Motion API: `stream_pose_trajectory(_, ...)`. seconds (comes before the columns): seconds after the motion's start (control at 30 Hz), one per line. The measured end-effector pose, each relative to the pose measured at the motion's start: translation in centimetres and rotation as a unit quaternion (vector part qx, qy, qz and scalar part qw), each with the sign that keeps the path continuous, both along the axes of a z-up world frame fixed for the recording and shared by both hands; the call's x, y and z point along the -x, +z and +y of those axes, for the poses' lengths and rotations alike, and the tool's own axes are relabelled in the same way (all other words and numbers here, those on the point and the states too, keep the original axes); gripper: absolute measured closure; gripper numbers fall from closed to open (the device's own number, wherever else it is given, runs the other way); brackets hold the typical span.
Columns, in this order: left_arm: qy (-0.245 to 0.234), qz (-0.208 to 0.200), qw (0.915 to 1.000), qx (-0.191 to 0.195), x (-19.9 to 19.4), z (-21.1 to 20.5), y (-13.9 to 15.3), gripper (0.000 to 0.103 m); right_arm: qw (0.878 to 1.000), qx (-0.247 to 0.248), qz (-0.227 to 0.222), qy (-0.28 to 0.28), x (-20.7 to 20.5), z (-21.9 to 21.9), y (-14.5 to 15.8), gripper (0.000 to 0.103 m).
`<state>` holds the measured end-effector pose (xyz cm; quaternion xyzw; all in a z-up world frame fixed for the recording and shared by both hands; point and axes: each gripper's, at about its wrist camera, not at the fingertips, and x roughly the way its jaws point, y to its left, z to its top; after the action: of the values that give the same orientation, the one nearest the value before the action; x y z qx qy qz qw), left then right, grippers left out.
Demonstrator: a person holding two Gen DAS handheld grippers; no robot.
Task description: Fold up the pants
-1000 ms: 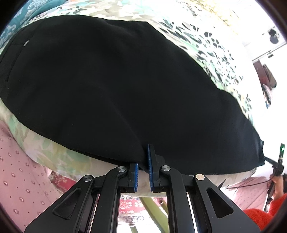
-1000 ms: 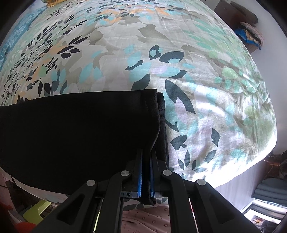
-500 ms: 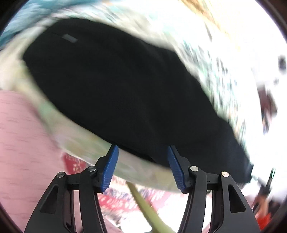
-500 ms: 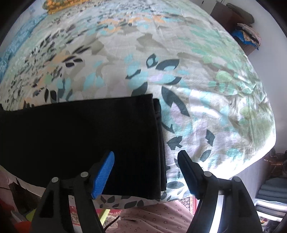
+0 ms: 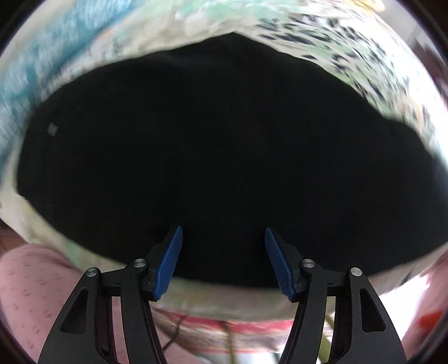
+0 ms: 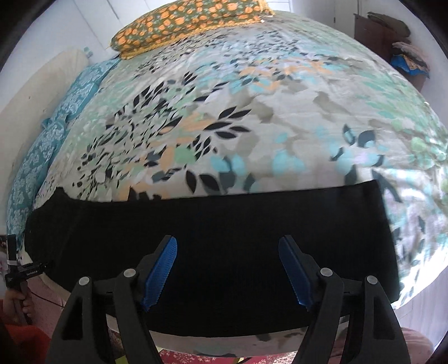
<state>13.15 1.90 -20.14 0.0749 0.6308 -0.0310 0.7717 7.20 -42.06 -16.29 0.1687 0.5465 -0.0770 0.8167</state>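
Here, in the left wrist view, the black pants (image 5: pixel 224 156) lie flat on the floral bedsheet (image 5: pixel 350 42), filling most of the picture; their near edge runs just beyond the tips of the left gripper (image 5: pixel 223 260). Its jaws stand wide apart and hold nothing. A small grey tag (image 5: pixel 52 129) shows near the far left end of the cloth, which I take for the waist end, though blur makes that uncertain.

In the right wrist view the same pants (image 6: pixel 212 252) stretch as a long dark band along the near edge of the bed, one short end lying square at the right. The right gripper (image 6: pixel 226 268) hovers over the middle of the band, jaws wide and empty. An orange-flowered pillow (image 6: pixel 190 22) sits at the far end of the bed, well apart.

The cloth looks soft, limp and light, probably doubled lengthwise already, so it should sag and slide if lifted at one spot. A pinch at each corner of a short end, through all layers, seems the safest hold for carrying it over.
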Motion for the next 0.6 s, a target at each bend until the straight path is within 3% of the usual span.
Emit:
stream_pose_trajectory(0.1,0.015,0.009,0.9997,-0.017,0.6,0.7,0.9,0.029,0.999,-0.001,0.033,0.009,0.4,1.4,-3.1,0.026)
stream_pose_trajectory(0.2,0.041,-0.021,0.9989,-0.013,-0.1,2.2,2.5,0.022,1.000,-0.002,0.025,0.014,0.1,1.5,-3.2,0.017)
stream_pose_trajectory(0.37,0.087,-0.080,0.9929,0.016,-6.1,5.3,3.7,0.014,1.000,-0.017,0.012,0.003,0.3,1.2,-3.8,0.010)
stream_pose_trajectory(0.43,0.106,-0.079,0.9911,-0.017,-9.0,6.9,2.0,0.014,1.000,-0.016,0.010,0.004,0.4,1.2,-3.7,0.009)
stream_pose_trajectory(0.47,0.128,-0.064,0.9879,-0.060,-10.2,8.3,0.4,0.014,1.000,-0.015,0.009,0.005,0.4,1.1,-3.6,0.009)
stream_pose_trajectory(0.5,0.147,-0.055,0.9846,-0.077,-10.9,9.6,-0.9,0.012,1.000,-0.016,0.006,0.003,0.5,1.1,-3.5,0.009)
stream_pose_trajectory(0.53,0.160,-0.064,0.9834,-0.058,-11.0,10.7,-1.7,0.008,1.000,-0.018,0.000,-0.003,0.9,0.8,-3.2,0.009)
stream_pose_trajectory(0.57,0.168,-0.089,0.9796,-0.065,-10.6,11.2,-1.7,0.000,1.000,-0.014,-0.005,-0.013,1.2,0.6,-3.0,0.009)
stream_pose_trajectory(0.6,0.179,-0.091,0.9759,-0.085,-10.5,11.4,-1.8,0.000,1.000,-0.007,-0.012,-0.024,1.6,0.3,-2.7,0.009)
